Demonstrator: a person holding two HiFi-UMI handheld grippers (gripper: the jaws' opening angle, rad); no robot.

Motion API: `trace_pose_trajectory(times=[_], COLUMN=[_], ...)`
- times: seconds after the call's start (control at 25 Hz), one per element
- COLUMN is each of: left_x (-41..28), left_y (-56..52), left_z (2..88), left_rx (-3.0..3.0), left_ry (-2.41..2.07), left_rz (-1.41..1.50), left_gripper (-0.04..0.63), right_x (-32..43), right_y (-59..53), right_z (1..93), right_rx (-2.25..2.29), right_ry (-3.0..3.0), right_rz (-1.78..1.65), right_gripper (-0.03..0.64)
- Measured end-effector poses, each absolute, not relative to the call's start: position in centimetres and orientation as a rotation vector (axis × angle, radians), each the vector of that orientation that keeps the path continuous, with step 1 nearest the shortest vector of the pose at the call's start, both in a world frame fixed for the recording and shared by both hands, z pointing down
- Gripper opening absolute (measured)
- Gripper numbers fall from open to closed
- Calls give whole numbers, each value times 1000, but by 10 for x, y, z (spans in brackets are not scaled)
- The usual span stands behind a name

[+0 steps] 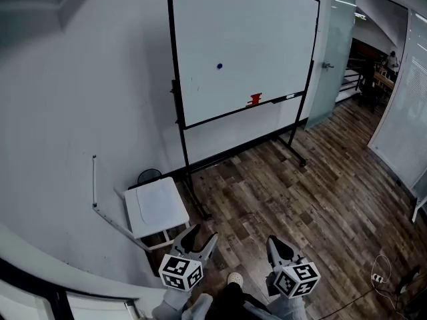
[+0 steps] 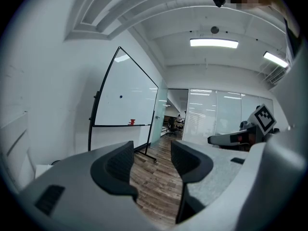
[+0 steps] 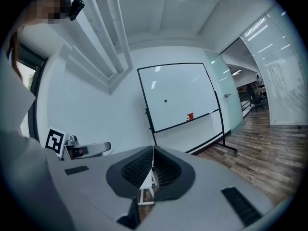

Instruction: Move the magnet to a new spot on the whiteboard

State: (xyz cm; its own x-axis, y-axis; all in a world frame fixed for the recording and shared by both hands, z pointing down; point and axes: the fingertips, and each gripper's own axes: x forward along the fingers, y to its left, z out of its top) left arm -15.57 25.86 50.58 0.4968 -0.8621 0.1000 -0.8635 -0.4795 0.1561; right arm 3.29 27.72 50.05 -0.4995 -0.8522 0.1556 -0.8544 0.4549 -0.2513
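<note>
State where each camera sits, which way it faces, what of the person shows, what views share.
Head view: on the head, looking down at whiteboard and floor; left claw and right claw show at bottom.
Left gripper view: rides left claw, faces whiteboard; jaws apart, empty.
Right gripper view: rides right claw, faces whiteboard; jaws together.
All share: whiteboard, magnet.

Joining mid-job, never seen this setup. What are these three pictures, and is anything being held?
No robot: a person carries a two-jaw gripper in each hand. The head view looks down from the person's head, showing the left gripper and right gripper low over a wooden floor. The other two views each ride on one gripper, looking along its jaws. The left's jaws stand apart, empty; the right's are closed on nothing. Ahead stands the whiteboard, with a dark magnet on it and a red item on its ledge. Both grippers are far from it.
</note>
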Motion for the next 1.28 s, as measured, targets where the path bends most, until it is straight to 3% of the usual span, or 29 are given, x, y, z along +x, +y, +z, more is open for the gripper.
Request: trace_pose_trajectory(times=[0.8,1.28], left_x=[-123,-113], left_y=[117,89], left_z=[498,518], left_rx=[2499,2453], left_ry=[-1582,-1619], left_rz=[-5,-21], left_gripper=[235,235], right_x=[72,79], right_y=[128,91], right_z=[497,515], right_rx=[1477,1421], right_ry=[-2704,-2709], right_rz=[479,487], right_gripper=[29,29])
